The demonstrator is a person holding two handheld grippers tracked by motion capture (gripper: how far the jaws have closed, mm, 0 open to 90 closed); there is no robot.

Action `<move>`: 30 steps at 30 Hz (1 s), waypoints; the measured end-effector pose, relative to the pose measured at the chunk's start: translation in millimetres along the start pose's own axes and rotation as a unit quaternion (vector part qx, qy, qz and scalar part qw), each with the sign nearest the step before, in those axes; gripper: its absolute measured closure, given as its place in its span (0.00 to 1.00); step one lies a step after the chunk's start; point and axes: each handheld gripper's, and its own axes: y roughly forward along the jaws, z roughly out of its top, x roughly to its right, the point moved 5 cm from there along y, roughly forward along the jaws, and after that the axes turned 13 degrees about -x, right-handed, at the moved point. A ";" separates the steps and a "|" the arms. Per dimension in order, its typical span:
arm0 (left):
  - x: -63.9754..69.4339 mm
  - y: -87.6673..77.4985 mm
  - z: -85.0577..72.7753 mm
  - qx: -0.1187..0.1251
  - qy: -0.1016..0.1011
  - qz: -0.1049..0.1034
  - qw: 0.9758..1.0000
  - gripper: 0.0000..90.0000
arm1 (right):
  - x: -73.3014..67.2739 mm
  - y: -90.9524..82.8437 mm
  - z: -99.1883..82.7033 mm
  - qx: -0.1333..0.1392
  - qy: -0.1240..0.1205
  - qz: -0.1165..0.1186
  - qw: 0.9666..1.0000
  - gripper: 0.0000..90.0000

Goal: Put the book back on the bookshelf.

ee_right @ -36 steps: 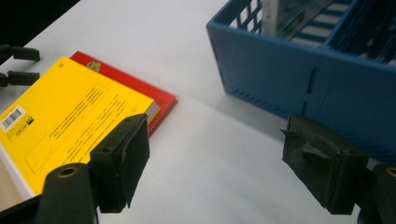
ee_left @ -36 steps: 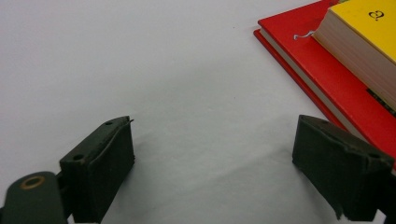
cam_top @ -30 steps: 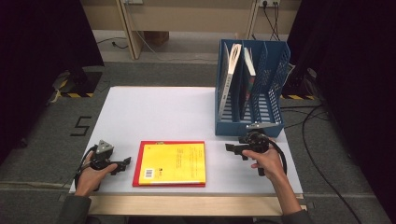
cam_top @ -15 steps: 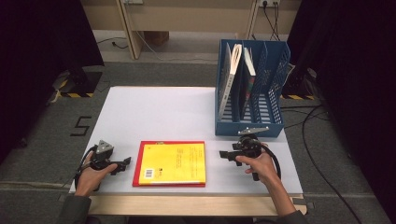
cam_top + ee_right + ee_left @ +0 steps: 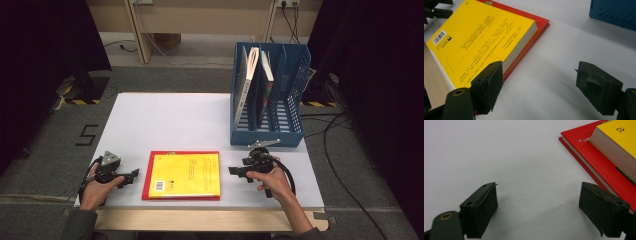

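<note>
A yellow book (image 5: 187, 174) lies on a larger red book (image 5: 146, 176) near the table's front edge. My left gripper (image 5: 133, 174) rests on the table just left of the stack. It is open and its jaws have just been closing, with only bare table between them (image 5: 537, 195); the red book (image 5: 594, 155) and yellow book (image 5: 619, 135) lie beyond its right jaw. My right gripper (image 5: 233, 171) stands open just right of the stack, nothing between its jaws (image 5: 540, 72), and the yellow book (image 5: 479, 37) sits by its left jaw.
A blue file rack (image 5: 292, 85) stands at the back right of the white table (image 5: 165, 120), holding upright books (image 5: 247, 75). Its base (image 5: 614, 12) is close behind the right hand. A wooden edge (image 5: 200, 220) runs along the table's front.
The right hand has moved left and down toward the right edge of the stacked books. The left hand has stayed where it was.
</note>
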 end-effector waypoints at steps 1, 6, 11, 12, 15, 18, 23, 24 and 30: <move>0.6 -0.6 0.5 0.004 -0.003 0.000 1.000 0.17 | -0.3 1.0 -0.3 -0.002 0.001 0.000 1.000 0.25; 5.4 -6.0 3.1 0.023 -0.015 -0.015 1.000 0.17 | -3.3 5.3 -1.7 -0.006 -0.001 0.006 1.000 0.25; 15.2 -10.9 6.0 0.035 -0.015 -0.031 0.999 0.17 | -8.0 9.0 -2.0 -0.007 -0.003 0.017 1.000 0.25; 17.7 -11.5 6.8 0.037 -0.011 -0.034 0.999 0.17 | -9.4 10.0 -2.1 -0.009 -0.003 0.018 1.000 0.25; 25.8 -12.1 8.0 0.036 -0.002 -0.043 0.998 0.17 | -13.2 13.5 -1.8 -0.012 -0.004 0.026 1.000 0.25; 33.9 -12.0 8.8 0.033 0.009 -0.051 0.998 0.17 | -17.3 16.8 -1.5 -0.013 -0.009 0.030 0.999 0.25; 44.1 -11.0 8.7 0.026 0.020 -0.062 0.998 0.17 | -23.4 22.6 -1.6 -0.019 -0.012 0.042 0.999 0.25; 46.2 -9.9 8.2 0.020 0.025 -0.062 0.998 0.17 | -24.1 23.5 -1.6 -0.019 -0.012 0.044 0.999 0.25; 49.1 -8.9 7.2 0.013 0.027 -0.054 0.998 0.17 | -30.6 31.1 -1.1 -0.026 -0.012 0.057 0.998 0.25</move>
